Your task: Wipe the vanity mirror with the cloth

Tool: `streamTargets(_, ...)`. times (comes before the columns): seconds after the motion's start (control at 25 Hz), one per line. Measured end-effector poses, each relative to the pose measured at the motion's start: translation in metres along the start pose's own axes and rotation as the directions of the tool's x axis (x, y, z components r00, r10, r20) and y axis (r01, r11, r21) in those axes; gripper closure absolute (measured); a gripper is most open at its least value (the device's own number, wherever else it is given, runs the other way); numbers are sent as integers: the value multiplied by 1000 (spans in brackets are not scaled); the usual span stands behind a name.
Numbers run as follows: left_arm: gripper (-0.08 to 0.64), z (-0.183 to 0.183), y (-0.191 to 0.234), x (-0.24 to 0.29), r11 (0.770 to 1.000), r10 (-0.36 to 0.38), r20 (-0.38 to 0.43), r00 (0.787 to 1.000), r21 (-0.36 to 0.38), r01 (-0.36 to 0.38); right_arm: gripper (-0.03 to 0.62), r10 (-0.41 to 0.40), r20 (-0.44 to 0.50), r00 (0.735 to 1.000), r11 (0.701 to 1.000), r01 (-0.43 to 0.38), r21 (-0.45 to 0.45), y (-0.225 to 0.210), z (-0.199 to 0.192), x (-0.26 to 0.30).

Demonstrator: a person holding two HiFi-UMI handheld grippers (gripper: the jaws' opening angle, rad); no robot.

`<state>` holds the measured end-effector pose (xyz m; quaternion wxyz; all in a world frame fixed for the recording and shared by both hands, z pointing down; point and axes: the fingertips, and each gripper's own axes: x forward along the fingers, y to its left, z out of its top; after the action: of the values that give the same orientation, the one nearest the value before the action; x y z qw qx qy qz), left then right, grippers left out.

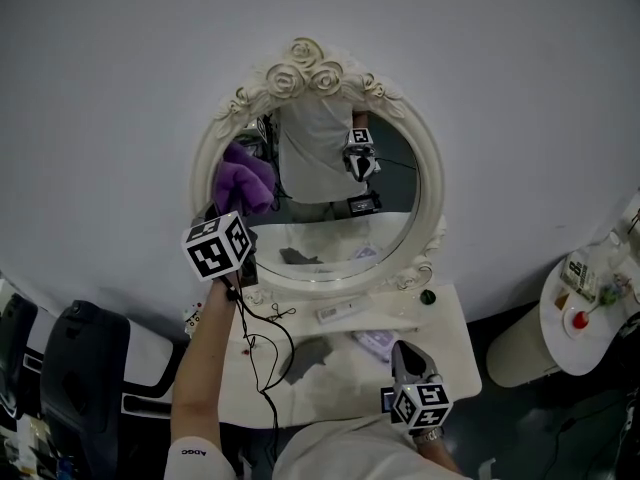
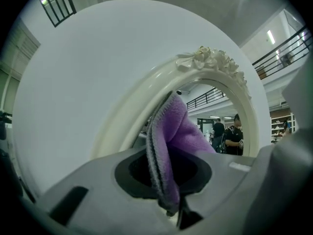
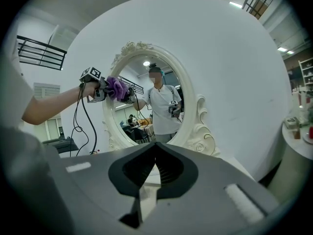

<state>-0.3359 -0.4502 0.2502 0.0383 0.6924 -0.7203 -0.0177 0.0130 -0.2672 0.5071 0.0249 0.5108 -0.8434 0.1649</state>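
Up high, left tongs (image 1: 238, 218) pinch the purple cloth (image 1: 246, 180) against the left side of the vanity mirror (image 1: 425, 183); cloth folds hide their tips. Right tongs (image 1: 405, 353) pressed together, empty, low over the worktop (image 1: 445, 318).

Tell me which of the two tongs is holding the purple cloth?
The left tongs, raised at the mirror, grip the purple cloth; the right tongs sit low over the table, empty.
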Motion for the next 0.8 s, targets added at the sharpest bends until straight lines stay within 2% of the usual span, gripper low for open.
streamTargets(0.2,505,-1,-41,-7,995,-96,8,995,-6,96,584,-20,-6,1000,1000,20,1,-7,-3,-7)
streamTargets(0.48,505,-24,-134,2,968,-247,-23,969,24,248,584,-49,8,999,999,49,2,-20,1,-17)
streamTargets(0.8,505,-72,-240,25,928,-369,-81,926,21,372,584,-202,39,979,979,200,41,-68,2,-57)
